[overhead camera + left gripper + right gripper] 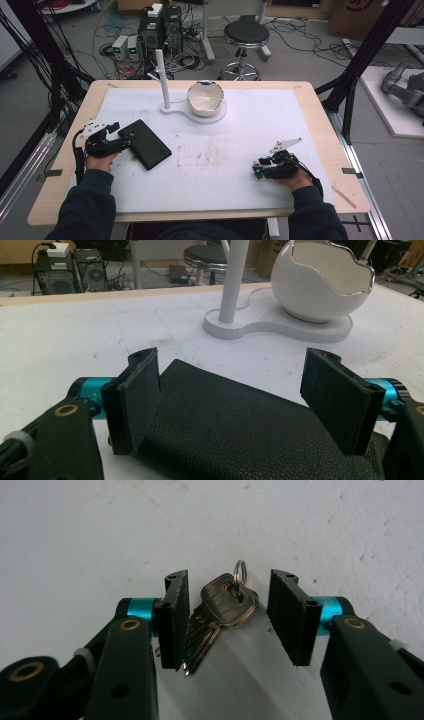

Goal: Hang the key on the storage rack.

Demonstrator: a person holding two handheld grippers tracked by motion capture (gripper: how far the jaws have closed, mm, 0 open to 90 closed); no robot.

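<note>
Right gripper: at the near right of the surface, held low; its jaws stand apart on either side of the bunch of keys, the left pad touching or nearly touching the blades, the right pad clear, so nothing is clamped yet.
Bunch of keys: lies flat on the white surface between those jaws, key heads and ring pointing away from the hand; it seems placed for a pinch across the heads.
Left gripper: at the near left, jaws wide apart over the end of the black pouch, neither pad pressing on it; the hand looks parked there, probably to steady the pouch when the keys arrive.
Black pouch: a flat leather-like case lying slantwise at the left, its near end between the left jaws.
White stand: far centre, an upright post on a flat base.
Egg-shaped bowl: sits on the same base, just right of the post, open top upward, well apart from both hands.
</note>
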